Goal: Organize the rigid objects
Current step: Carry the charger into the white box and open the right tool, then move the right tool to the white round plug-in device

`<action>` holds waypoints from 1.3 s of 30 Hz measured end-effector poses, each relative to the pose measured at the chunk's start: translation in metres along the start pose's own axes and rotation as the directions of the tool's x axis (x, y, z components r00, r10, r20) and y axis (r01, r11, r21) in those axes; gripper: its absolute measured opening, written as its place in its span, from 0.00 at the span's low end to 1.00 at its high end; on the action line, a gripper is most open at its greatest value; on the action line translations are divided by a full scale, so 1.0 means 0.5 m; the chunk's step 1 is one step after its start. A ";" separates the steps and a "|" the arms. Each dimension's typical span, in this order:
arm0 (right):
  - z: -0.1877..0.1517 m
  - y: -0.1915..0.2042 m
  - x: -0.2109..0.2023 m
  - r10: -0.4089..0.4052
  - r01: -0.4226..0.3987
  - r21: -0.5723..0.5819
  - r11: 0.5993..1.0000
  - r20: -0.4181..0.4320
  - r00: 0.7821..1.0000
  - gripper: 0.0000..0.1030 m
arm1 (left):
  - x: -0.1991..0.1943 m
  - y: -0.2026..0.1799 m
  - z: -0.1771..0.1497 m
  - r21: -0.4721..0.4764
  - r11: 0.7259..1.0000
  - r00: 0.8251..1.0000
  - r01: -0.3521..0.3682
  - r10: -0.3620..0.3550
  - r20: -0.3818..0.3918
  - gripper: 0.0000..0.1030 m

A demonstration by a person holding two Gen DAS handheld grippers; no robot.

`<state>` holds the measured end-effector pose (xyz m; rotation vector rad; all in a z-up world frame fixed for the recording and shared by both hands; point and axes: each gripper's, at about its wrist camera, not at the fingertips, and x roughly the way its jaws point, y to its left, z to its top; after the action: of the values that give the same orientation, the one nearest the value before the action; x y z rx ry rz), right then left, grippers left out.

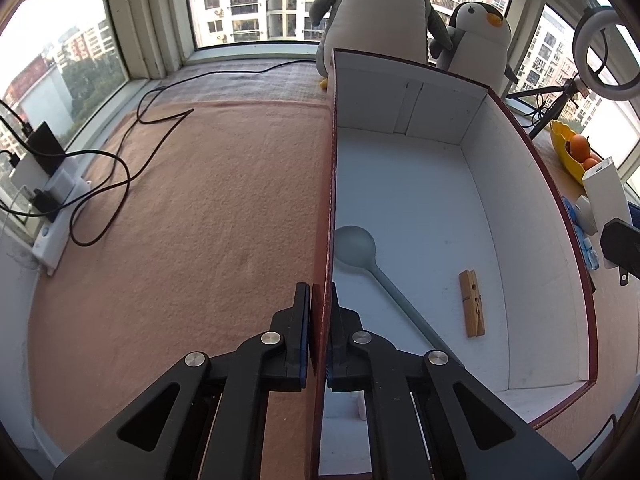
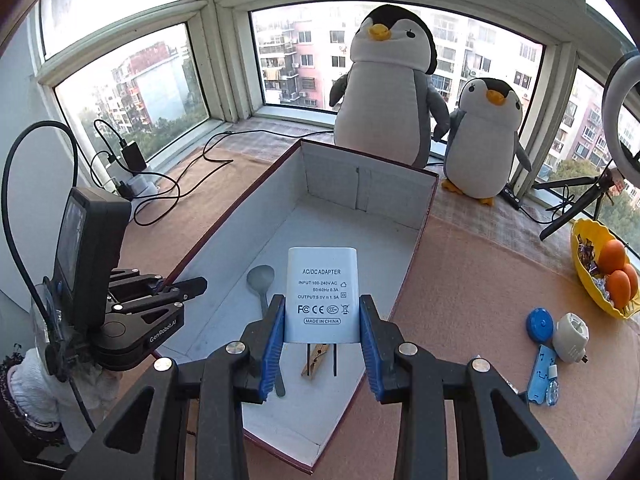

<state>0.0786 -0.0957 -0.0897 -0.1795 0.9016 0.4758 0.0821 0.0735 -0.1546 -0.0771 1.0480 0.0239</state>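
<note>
A maroon box with a white inside stands on the orange cloth. A grey spoon and a wooden clothespin lie in it. My left gripper is shut on the box's left wall. My right gripper is shut on a white AC/DC adapter and holds it above the box, prongs down. In the left wrist view the adapter shows beyond the right wall.
To the right of the box lie a blue round cap, a white plug and a blue card. A yellow bowl of oranges, two plush penguins, a ring light and a power strip with cables stand around.
</note>
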 end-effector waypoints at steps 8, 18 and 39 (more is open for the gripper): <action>-0.002 0.030 0.030 -0.004 0.003 -0.026 1.000 -0.035 0.999 0.31 | 0.000 0.002 0.000 -0.002 1.000 1.000 0.007 -0.007 0.006 0.05; -0.013 0.040 0.062 0.021 -0.022 -0.010 1.000 -0.072 0.997 0.33 | 0.000 0.001 -0.001 0.000 1.000 1.000 0.004 -0.004 0.009 0.05; -0.048 -0.119 -0.011 -0.020 0.021 0.181 0.983 -0.006 1.000 0.45 | 0.001 -0.004 0.001 0.009 1.000 1.000 -0.021 0.021 -0.001 0.04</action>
<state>0.0865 -0.1583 -0.1028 -0.0233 0.9412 0.3719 0.0831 0.0713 -0.1547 -0.0579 1.0495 0.0380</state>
